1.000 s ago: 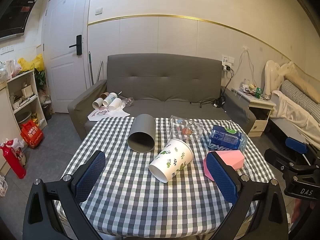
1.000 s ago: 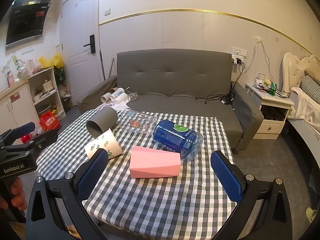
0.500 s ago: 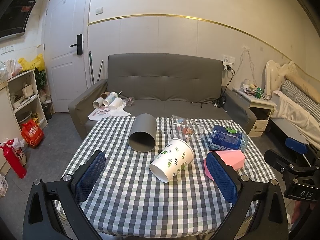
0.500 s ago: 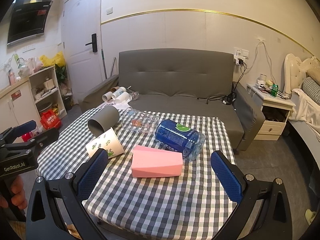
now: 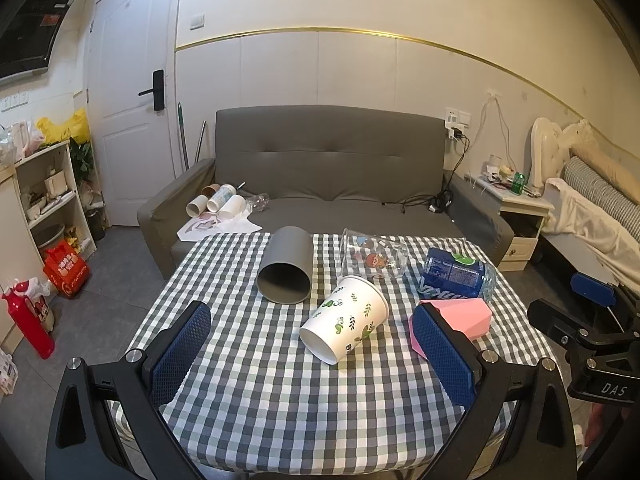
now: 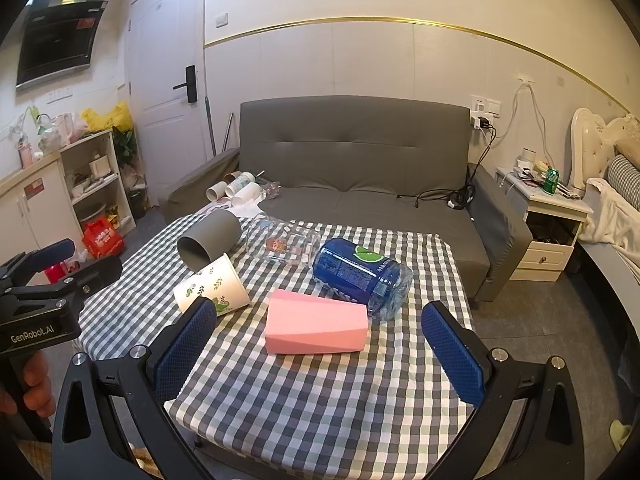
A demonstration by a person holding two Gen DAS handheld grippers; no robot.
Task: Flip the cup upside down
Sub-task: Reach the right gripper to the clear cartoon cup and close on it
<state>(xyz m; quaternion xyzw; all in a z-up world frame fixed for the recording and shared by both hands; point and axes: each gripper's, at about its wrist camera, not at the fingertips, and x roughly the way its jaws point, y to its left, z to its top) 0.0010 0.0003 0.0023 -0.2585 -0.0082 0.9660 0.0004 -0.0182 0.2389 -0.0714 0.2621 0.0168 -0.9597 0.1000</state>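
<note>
Several cups lie on their sides on the checked table point(image 5: 280, 400): a grey cup point(image 5: 286, 270) point(image 6: 210, 240) with its mouth toward me, a white leaf-print paper cup point(image 5: 346, 318) point(image 6: 212, 288), a clear glass point(image 5: 372, 258) point(image 6: 284, 242) and a pink faceted cup point(image 5: 464, 314) point(image 6: 316, 322). My left gripper point(image 5: 312, 354) is open and empty above the near table edge, in front of the paper cup. My right gripper point(image 6: 320, 352) is open and empty, just in front of the pink cup.
A blue plastic bottle point(image 5: 456, 274) point(image 6: 360, 272) lies behind the pink cup. A grey sofa point(image 5: 328, 176) with more cups stands behind the table. A shelf point(image 5: 44, 192) is at left and a nightstand point(image 6: 548, 220) at right.
Both grippers have drifted slightly; the table objects have not moved. Both stay open.
</note>
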